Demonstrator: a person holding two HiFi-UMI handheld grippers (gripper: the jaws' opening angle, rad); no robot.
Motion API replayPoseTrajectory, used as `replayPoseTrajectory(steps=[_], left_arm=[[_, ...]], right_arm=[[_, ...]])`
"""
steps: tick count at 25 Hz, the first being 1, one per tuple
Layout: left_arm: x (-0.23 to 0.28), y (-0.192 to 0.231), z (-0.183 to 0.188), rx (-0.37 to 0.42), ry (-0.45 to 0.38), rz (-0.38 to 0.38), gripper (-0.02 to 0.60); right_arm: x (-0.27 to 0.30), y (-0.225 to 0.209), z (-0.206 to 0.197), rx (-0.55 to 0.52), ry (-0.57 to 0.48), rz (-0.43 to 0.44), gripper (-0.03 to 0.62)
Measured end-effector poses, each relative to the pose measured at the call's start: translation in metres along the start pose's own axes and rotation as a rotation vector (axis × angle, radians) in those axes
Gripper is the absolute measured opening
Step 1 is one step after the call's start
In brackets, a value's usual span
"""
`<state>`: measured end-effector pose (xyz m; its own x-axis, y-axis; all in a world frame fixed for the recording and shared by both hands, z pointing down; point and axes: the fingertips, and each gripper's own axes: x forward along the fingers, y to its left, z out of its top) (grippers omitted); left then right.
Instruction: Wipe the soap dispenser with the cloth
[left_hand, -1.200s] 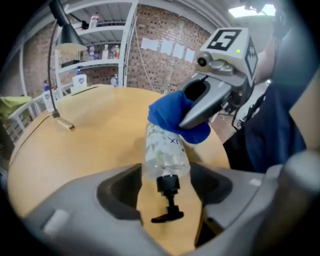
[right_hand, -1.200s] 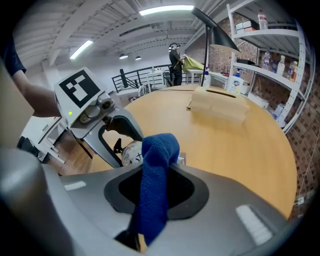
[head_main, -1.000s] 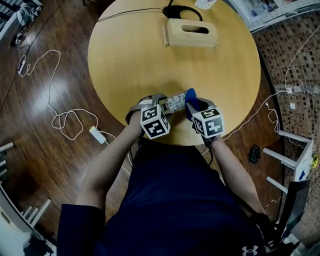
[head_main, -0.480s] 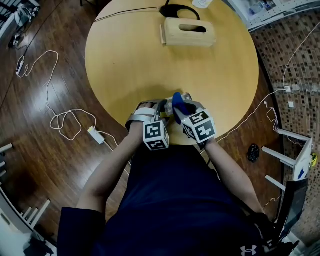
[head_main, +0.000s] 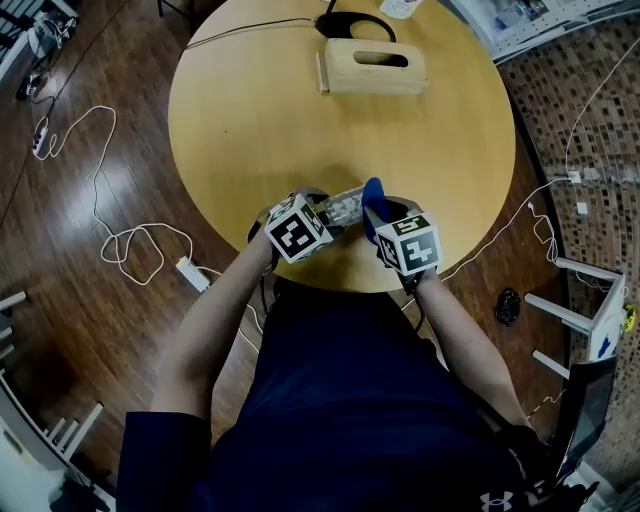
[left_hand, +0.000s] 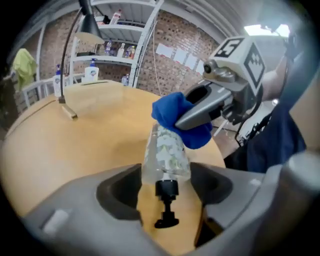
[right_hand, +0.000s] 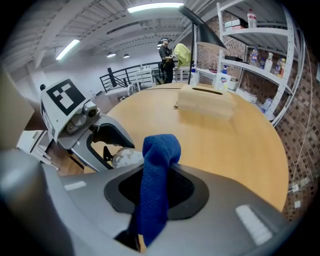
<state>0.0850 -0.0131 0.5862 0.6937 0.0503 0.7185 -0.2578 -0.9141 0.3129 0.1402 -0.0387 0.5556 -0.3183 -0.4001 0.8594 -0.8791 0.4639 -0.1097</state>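
Blue cloth (right_hand: 156, 165) is pinched between the right gripper's (right_hand: 157, 195) jaws and rests against the far end of the soap dispenser (left_hand: 165, 150), a clear patterned bottle with a black pump. The left gripper (left_hand: 167, 182) has its jaws clamped on the bottle's shoulder, with the pump pointing back at its camera. In the head view both grippers meet at the lower middle edge of the round wooden desk (head_main: 260, 120). A wooden box (head_main: 373, 67) sits at the top, well apart.
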Motion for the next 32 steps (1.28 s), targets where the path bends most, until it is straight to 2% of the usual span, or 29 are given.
replayPoseTrajectory(steps=[6,10,12,15,17,18,19,20,21,23,24,26,28,29,32], left_arm=[[0.006,-0.01,-0.003,0.321,0.094,0.298,0.307],[0.007,-0.012,-0.005,0.423,0.117,0.411,0.307],[0.009,-0.01,-0.007,0.493,0.126,0.467,0.307],[0.006,-0.005,-0.01,0.63,0.184,0.553,0.305],[0.004,-0.004,-0.013,0.69,0.217,0.576,0.305],[0.004,-0.005,-0.013,0.683,0.204,0.56,0.305],[0.005,-0.008,-0.011,0.632,0.162,0.515,0.307],[0.003,-0.012,-0.007,0.533,0.102,0.441,0.321],[0.0,-0.016,-0.002,0.402,0.037,0.35,0.344],[-0.011,-0.016,0.008,0.155,-0.061,0.184,0.348],[-0.015,-0.012,0.011,0.082,-0.082,0.122,0.348],[-0.017,-0.003,0.01,0.043,-0.067,0.038,0.344],[-0.012,0.001,0.001,0.078,-0.013,-0.014,0.323],[-0.01,0.001,-0.002,0.091,0.002,-0.025,0.286],[-0.01,0.0,-0.004,0.078,-0.013,-0.013,0.282]], right_arm=[[0.009,0.052,0.008,-0.093,0.0,0.104,0.094],[0.009,0.074,0.013,-0.139,-0.002,0.141,0.094],[0.009,0.069,0.011,-0.129,-0.002,0.131,0.094],[0.005,0.039,0.004,-0.078,-0.005,0.06,0.094],[0.002,0.019,0.001,-0.031,-0.008,0.017,0.094],[0.001,0.012,0.001,-0.014,-0.01,0.009,0.094],[0.0,0.008,0.001,-0.004,-0.011,0.01,0.094],[-0.001,0.006,0.001,-0.001,-0.011,0.014,0.093],[-0.001,0.006,0.001,-0.004,-0.008,0.015,0.092],[-0.002,0.006,0.003,-0.021,-0.003,0.0,0.092],[-0.002,0.007,0.003,-0.031,-0.003,-0.007,0.092],[0.0,0.013,0.002,-0.047,-0.009,0.002,0.094],[0.003,0.027,0.003,-0.069,-0.015,0.035,0.094],[0.005,0.037,0.005,-0.086,-0.017,0.056,0.094],[0.007,0.064,0.012,-0.139,-0.022,0.102,0.094]])
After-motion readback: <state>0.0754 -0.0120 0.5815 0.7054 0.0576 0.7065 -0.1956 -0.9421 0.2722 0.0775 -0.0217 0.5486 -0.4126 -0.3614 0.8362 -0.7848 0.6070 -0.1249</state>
